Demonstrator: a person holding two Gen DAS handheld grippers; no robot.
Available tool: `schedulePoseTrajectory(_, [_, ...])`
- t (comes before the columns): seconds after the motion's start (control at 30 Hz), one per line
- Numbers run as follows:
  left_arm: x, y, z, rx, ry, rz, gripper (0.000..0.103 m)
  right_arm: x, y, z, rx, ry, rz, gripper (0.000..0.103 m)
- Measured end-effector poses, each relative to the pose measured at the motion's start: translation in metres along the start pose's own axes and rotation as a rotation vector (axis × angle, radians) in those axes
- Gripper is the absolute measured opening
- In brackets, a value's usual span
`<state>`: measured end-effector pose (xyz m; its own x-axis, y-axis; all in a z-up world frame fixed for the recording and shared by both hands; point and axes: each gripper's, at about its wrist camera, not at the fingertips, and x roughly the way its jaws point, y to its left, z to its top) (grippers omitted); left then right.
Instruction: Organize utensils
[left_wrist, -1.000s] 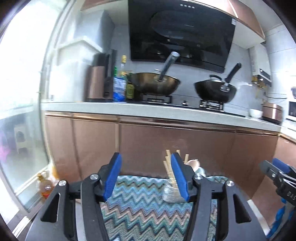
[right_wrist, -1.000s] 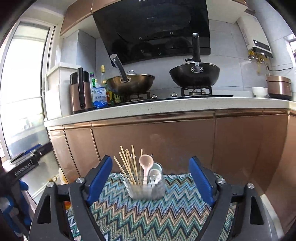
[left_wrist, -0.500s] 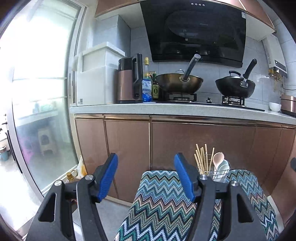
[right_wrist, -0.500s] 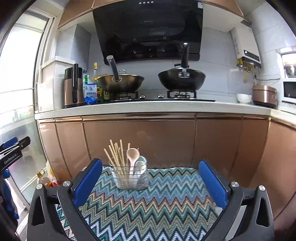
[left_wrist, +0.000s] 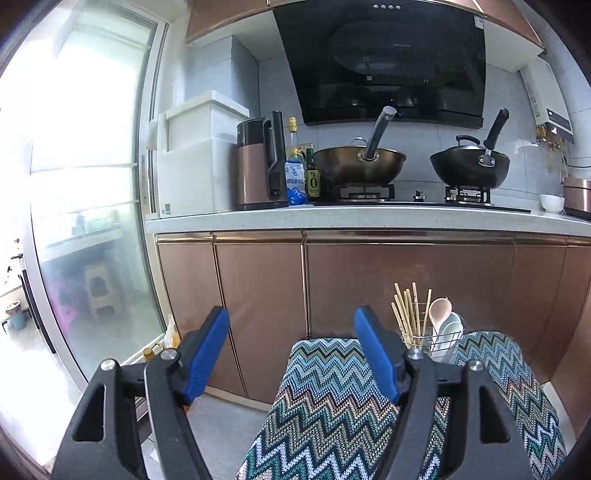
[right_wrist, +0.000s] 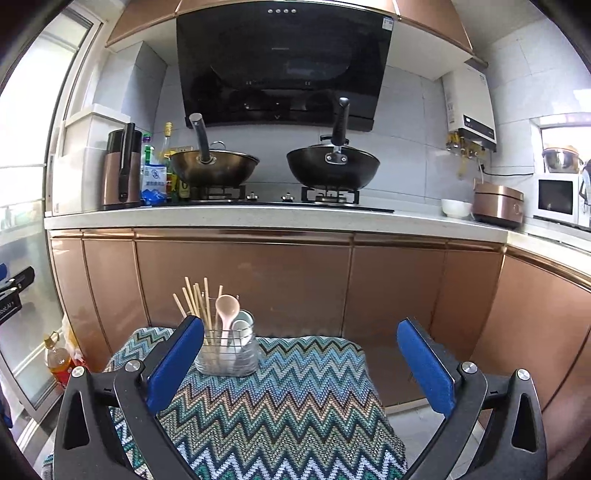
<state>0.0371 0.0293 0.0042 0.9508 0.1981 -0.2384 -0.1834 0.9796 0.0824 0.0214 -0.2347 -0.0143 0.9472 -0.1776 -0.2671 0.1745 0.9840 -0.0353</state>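
Observation:
A clear utensil holder with a wire rack stands at the far left of the zigzag cloth. It holds several wooden chopsticks, a pink spoon and pale spoons. It also shows in the left wrist view, past my right finger. My left gripper is open and empty, held back and left of the cloth. My right gripper is open wide and empty above the cloth, the holder just beyond its left finger.
Copper cabinet fronts stand right behind the cloth-covered stand. The counter above carries two woks, a kettle and bottles. A glass door is at the left, an oil bottle on the floor.
Both grippers have pulled back and risen away from the holder. The left one has swung left, off the cloth. The right gripper has opened wider.

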Motion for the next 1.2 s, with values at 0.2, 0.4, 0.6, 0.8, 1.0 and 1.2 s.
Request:
schedulePoseTrajectory(0.2, [-0.001, -0.002, 0.000, -0.009, -0.008, -0.028, 0.071, 0.005, -0.003, -0.003, 0.005, 0.013, -0.003, 0.103])
schedulePoseTrajectory(0.4, [0.000, -0.008, -0.003, -0.003, -0.022, -0.007, 0.073, 0.004, -0.008, -0.003, 0.005, 0.003, -0.008, 0.103])
schedulePoseTrajectory(0.6, [-0.004, -0.011, -0.004, 0.024, -0.056, 0.015, 0.074, -0.001, -0.016, -0.001, 0.016, -0.016, -0.037, 0.103])
schedulePoseTrajectory(0.8, [-0.008, -0.010, -0.004, 0.030, -0.076, 0.005, 0.074, -0.003, -0.021, 0.002, 0.018, -0.023, -0.057, 0.103])
schedulePoseTrajectory(1.0, [-0.006, -0.010, -0.007, 0.032, -0.059, -0.018, 0.074, -0.005, -0.025, 0.005, 0.019, -0.028, -0.069, 0.103])
schedulePoseTrajectory(1.2, [-0.004, -0.007, -0.008, 0.022, -0.052, -0.039, 0.074, -0.004, -0.026, 0.003, 0.015, -0.027, -0.070, 0.103])
